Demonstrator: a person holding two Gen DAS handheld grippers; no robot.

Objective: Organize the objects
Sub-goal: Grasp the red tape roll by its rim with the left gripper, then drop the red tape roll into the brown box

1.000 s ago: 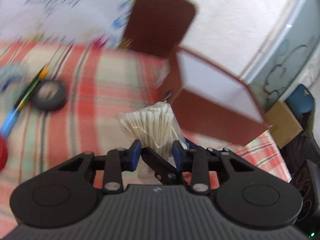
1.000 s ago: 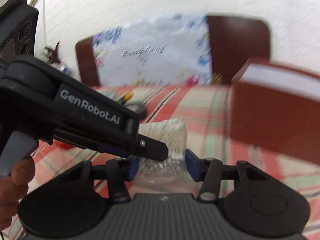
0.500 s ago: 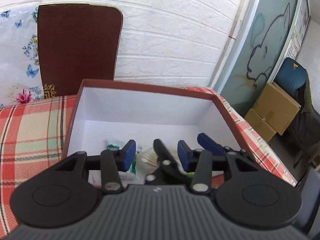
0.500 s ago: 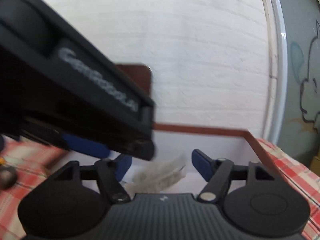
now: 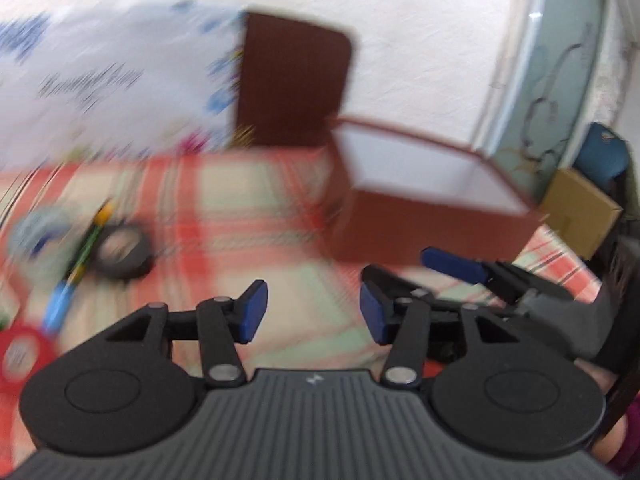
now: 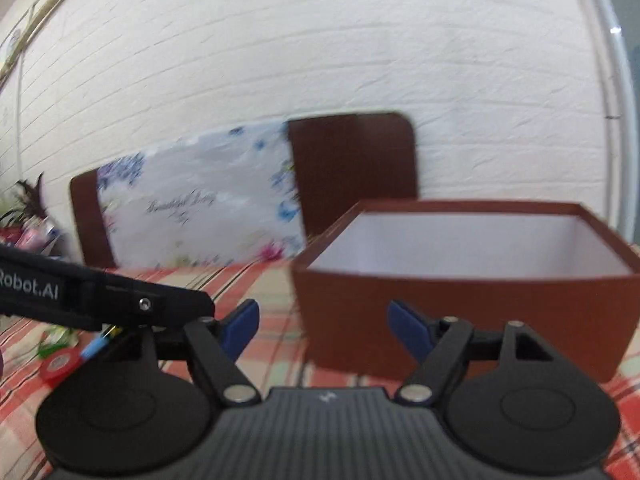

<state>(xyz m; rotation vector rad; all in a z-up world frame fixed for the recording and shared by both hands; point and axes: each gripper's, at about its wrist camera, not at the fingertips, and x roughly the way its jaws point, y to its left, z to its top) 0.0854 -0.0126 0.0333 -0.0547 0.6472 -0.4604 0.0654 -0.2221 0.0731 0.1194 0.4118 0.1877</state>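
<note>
A brown open box (image 5: 432, 216) with a white inside stands on the checked tablecloth; it also shows in the right wrist view (image 6: 460, 292). Its contents are hidden by its wall. My left gripper (image 5: 312, 312) is open and empty above the cloth, to the left of the box. My right gripper (image 6: 322, 326) is open and empty in front of the box. A black tape roll (image 5: 122, 252), a pencil-like stick (image 5: 86, 240) and a red tape roll (image 5: 20, 354) lie on the cloth at the left. The view is blurred.
The box lid (image 6: 248, 196), brown with a floral panel, leans on the white brick wall behind the table. A cardboard carton (image 5: 580, 212) and a blue chair (image 5: 604, 152) stand off the table's right side. The red roll also shows in the right wrist view (image 6: 60, 364).
Both grippers held the bag of cotton swabs, carried it over the box and let it go inside. Both have since pulled back out, open and empty; the left has swung leftwards.
</note>
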